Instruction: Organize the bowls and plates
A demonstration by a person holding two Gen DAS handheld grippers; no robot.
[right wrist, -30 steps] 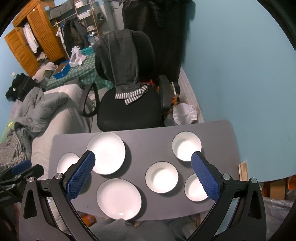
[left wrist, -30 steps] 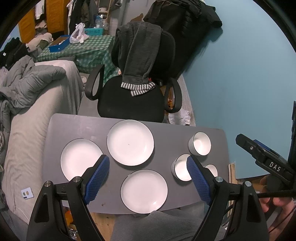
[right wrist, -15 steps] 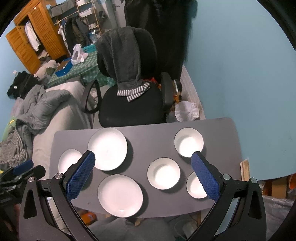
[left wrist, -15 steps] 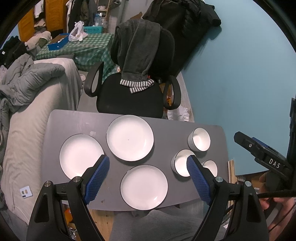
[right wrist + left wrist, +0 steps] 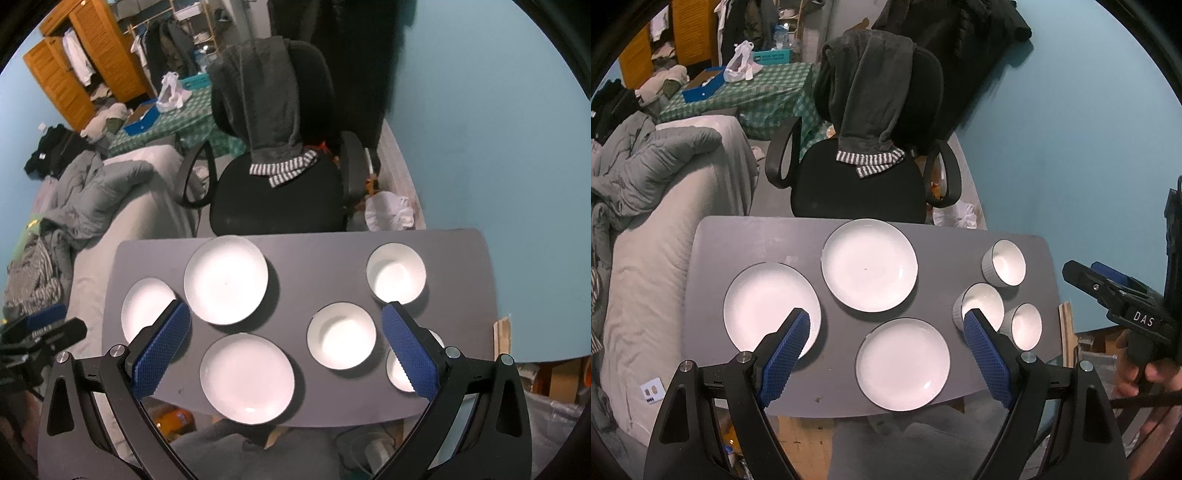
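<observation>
Three white plates lie on a grey table [image 5: 738, 240]: a left plate [image 5: 764, 302], a far plate [image 5: 869, 264] and a near plate [image 5: 902, 363]. Three white bowls stand at the right: a far bowl [image 5: 1004, 263], a middle bowl [image 5: 980, 306] and a near bowl [image 5: 1025, 325]. My left gripper [image 5: 886, 332] hangs open high above the table, holding nothing. My right gripper [image 5: 286, 325] is also open and empty, above the same table [image 5: 461, 251]. From the right wrist view I see the far plate [image 5: 226, 279], near plate [image 5: 246, 376], middle bowl [image 5: 341, 335] and far bowl [image 5: 396, 273].
A black office chair [image 5: 857, 184] draped with a dark garment stands beyond the table's far edge. A bed with grey bedding [image 5: 646, 221] runs along the left. A blue wall [image 5: 1071, 147] closes the right side. A hand [image 5: 1145, 373] holds the other gripper at far right.
Both grippers have risen and pulled back slightly, so the table sits a little lower and smaller in view. Plates and bowls have not moved. Both grippers stay open.
</observation>
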